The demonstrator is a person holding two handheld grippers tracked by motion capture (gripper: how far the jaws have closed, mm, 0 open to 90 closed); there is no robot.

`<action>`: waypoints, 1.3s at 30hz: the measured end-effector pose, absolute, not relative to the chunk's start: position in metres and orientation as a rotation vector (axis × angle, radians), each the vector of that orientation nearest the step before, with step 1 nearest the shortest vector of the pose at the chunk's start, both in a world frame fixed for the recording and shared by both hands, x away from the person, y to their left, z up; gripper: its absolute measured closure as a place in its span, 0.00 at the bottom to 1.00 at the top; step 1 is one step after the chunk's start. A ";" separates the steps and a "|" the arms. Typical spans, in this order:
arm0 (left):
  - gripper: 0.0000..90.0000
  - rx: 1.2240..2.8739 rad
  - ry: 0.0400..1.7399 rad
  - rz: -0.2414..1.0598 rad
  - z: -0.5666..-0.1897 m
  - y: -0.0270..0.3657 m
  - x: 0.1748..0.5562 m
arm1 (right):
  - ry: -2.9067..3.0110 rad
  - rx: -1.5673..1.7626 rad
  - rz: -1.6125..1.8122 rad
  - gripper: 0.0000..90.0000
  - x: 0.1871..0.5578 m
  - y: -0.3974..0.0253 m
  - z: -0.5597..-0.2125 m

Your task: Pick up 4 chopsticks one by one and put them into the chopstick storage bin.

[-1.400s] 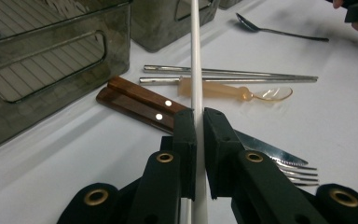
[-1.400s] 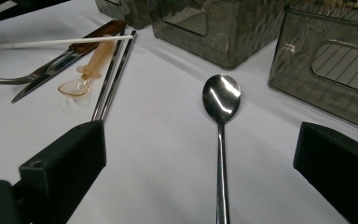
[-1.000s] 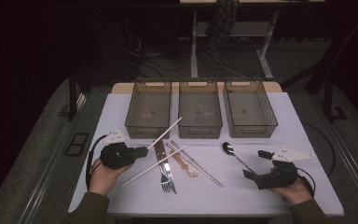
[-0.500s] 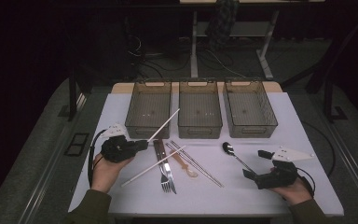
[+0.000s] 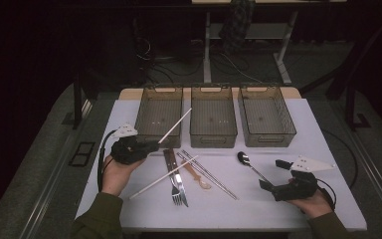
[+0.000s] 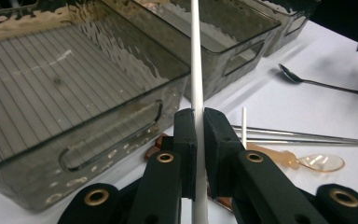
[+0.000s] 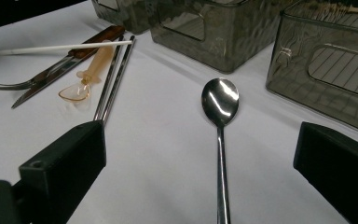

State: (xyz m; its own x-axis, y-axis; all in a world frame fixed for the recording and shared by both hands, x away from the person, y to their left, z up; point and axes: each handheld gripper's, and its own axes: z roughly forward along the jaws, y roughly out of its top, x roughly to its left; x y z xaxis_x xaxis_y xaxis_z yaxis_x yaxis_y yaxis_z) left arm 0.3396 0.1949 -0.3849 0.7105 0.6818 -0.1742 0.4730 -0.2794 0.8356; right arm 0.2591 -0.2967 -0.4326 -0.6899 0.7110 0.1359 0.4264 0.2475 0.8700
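High view: left tool [image 5: 151, 145] clamped on a white chopstick [image 5: 175, 126], lifted and angled up over the front rim of the left bin [image 5: 143, 119], near the table's far-left corner. Three bins in a row along the far edge; left, middle bin [image 5: 214, 139] and right bin [image 5: 266, 140] all look empty. On the table [image 5: 318, 124] near the centre: second white chopstick [image 5: 163, 177], fork [image 5: 177, 190], amber plastic spoon [image 5: 197, 175], pair of metal chopsticks [image 5: 210, 175], steel spoon [image 5: 251, 167]. Right tool [image 5: 271, 174] rests toward the near-right corner, jaws apart, holding nothing.

Left gripper view: jaws pressed together on the white chopstick [image 6: 196, 70], which runs upright between them; left bin [image 6: 9, 154] directly ahead, floor bare.

Right gripper view: jaws wide apart either side of the steel spoon [image 7: 220, 116], not touching it.

Judgement: sorting barely begun. Nothing binned yet; first chopstick poised for drop into the left bin. Remaining: second white chopstick, metal pair, fork, both spoons. Knife under fork possible, cannot tell
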 end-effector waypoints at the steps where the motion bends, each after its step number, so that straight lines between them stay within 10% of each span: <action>1: 0.92 1.934 0.892 0.265 -0.385 0.194 0.341 | 2.236 1.056 1.420 0.02 0.259 -0.297 -0.432; 39: 0.92 1.906 1.010 0.321 -0.369 0.193 0.408 | 2.214 1.081 1.442 0.02 0.260 -0.299 -0.432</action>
